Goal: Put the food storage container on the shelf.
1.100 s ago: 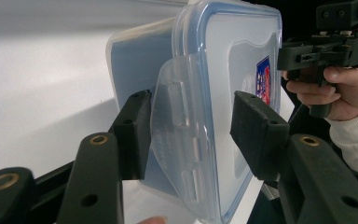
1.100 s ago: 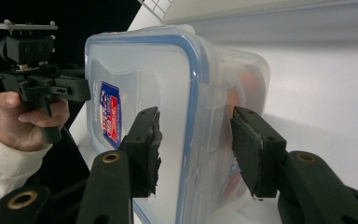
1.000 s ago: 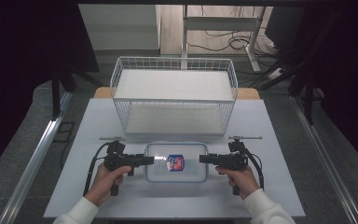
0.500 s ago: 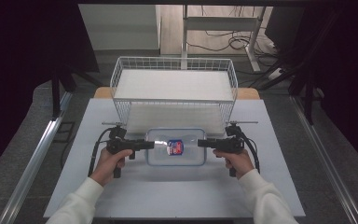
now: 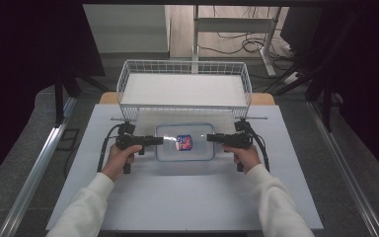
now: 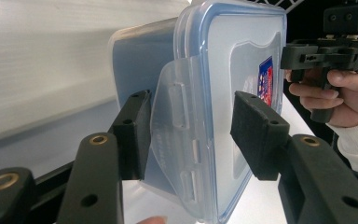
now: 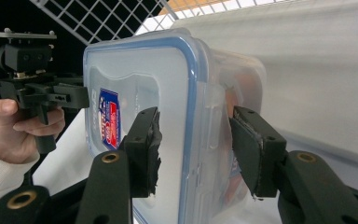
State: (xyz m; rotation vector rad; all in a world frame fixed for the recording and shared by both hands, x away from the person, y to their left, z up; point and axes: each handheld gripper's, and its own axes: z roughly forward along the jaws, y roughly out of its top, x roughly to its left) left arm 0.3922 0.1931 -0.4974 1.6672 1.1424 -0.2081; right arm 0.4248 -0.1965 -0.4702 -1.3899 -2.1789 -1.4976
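A clear plastic container (image 5: 185, 143) with a blue-rimmed lid and a red and blue label lies flat between my two grippers, just in front of the wire basket (image 5: 185, 66). My left gripper (image 5: 159, 140) is shut on its left end, one pad under the base and one on the lid, over the side latch (image 6: 182, 116). My right gripper (image 5: 211, 138) clamps the right end the same way. The left gripper view has the container (image 6: 233, 60) between the left gripper's (image 6: 193, 100) pads. In the right gripper view the container (image 7: 144, 70) sits between the right gripper's (image 7: 196, 116) pads.
The white wire basket stands at the back of the pale table (image 5: 177, 197), with nothing in it. A chair frame and cables lie on the floor beyond. Metal rails run along both sides of the table.
Both hands have moved away from the person with the container held between them, bringing it close to the basket's front wall.
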